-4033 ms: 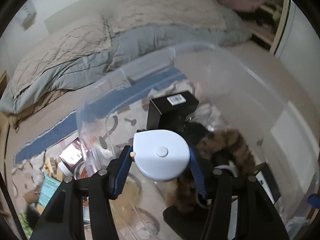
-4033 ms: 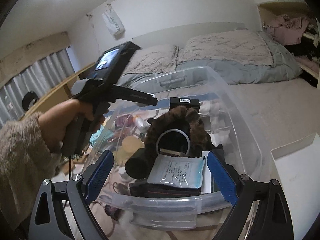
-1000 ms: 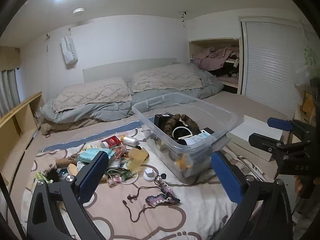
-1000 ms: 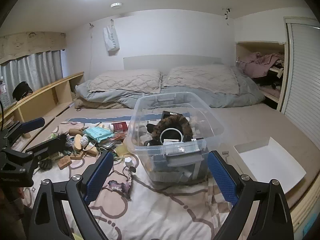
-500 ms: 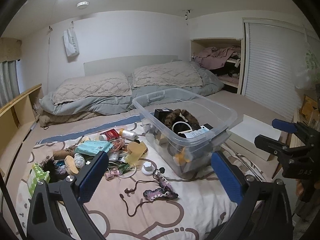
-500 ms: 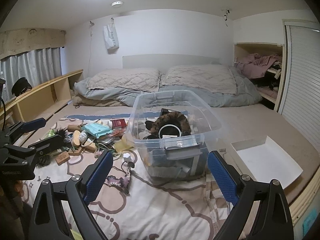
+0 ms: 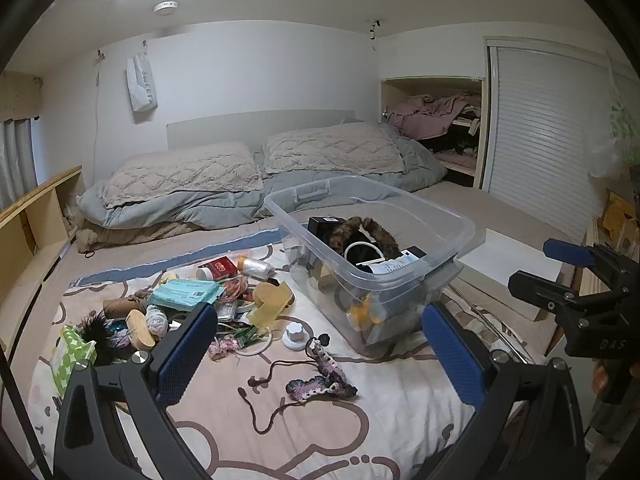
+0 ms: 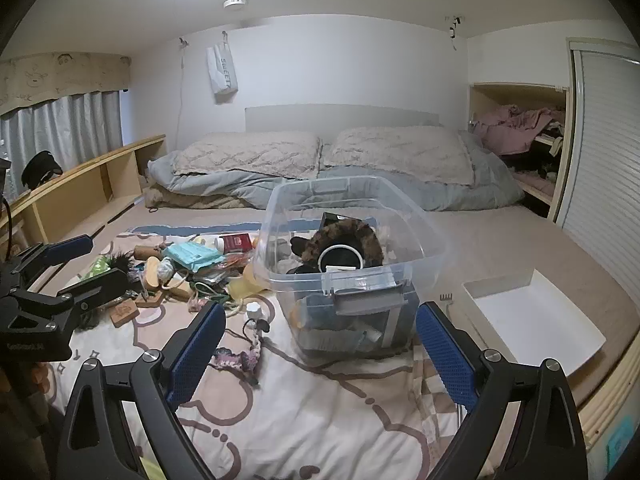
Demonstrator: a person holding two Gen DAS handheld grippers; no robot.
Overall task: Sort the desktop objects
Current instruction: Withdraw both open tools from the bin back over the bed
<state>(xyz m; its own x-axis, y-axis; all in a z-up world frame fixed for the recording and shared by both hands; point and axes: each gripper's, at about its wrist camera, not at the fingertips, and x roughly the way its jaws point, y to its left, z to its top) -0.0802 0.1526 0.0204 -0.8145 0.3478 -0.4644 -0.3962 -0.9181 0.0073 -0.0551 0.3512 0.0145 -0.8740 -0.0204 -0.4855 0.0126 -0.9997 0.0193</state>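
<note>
Left wrist view: left gripper (image 7: 320, 344) is held wide apart, nothing between the jaws.
Right gripper (image 8: 316, 344): jaws wide, nothing held.
Clear plastic bin (image 8: 432, 248): on the patterned blanket (image 8: 320, 408), partly filled.
Loose clutter (image 7: 188, 296): heaped left of the bin.
White lid (image 8: 536, 320): right of the bin, near the bed edge.
Free room: bare blanket is seen in front of both grippers.

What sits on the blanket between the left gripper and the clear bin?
In the left wrist view, between the left gripper and the clear bin: a white knob cap, a knitted pink-grey piece and its brown cord.
</note>
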